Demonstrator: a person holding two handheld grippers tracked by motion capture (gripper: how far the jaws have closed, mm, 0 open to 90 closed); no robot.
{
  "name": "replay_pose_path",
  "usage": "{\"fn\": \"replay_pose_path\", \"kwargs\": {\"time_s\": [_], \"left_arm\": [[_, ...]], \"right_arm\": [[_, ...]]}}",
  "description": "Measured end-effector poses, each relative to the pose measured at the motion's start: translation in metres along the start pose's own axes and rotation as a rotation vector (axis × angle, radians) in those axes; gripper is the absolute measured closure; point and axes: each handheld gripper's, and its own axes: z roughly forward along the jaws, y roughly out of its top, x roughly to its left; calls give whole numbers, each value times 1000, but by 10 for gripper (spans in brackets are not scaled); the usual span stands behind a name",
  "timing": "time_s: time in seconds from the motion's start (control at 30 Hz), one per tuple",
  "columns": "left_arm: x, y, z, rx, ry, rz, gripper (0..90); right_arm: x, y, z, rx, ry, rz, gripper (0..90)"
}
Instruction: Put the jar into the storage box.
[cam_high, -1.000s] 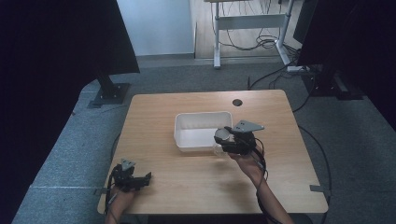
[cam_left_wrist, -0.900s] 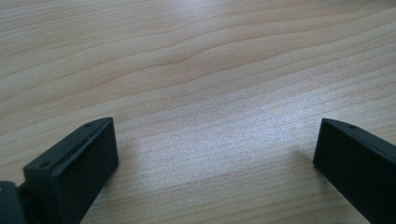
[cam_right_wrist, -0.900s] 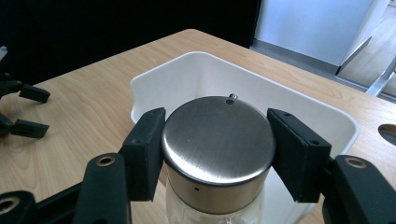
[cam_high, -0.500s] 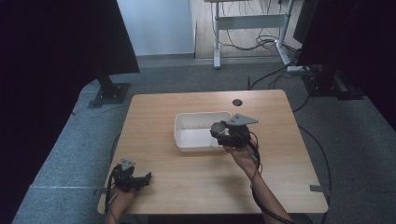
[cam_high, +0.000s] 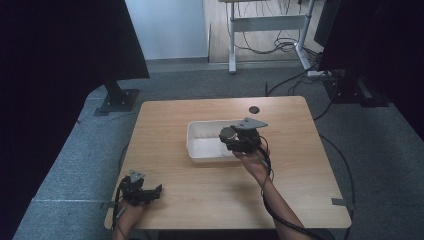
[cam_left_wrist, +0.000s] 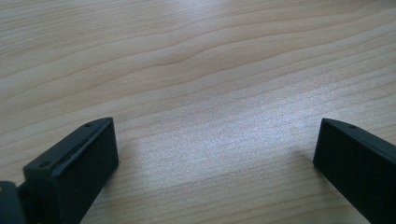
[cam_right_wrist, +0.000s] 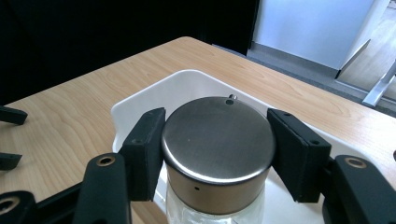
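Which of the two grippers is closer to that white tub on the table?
The right. The right gripper hangs over the white tub, clamped on a metal-lidded jar. The left gripper sits apart at the table's near left corner.

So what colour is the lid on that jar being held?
Silvery brushed metal lid, clearest in the right gripper view.

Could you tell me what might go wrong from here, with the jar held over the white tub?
1. The right claw grips the jar by its smooth metal lid alone, so the jar could slip or twist free.
2. The jar hangs over the near wall of the tub, so lowering it could catch the rim and tip the tub.
3. The left claw rests open by the table's near edge, too far away to steady anything.
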Motion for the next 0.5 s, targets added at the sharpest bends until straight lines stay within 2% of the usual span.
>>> {"fn": "replay_pose_path", "kwargs": {"time_s": [0.2,0.5], "left_arm": [[0,0,0,2,0,2,0],[0,0,0,1,0,0,0]], "right_arm": [[2,5,11,2,2,-12,391],[5,9,29,2,19,-2,391]]}}
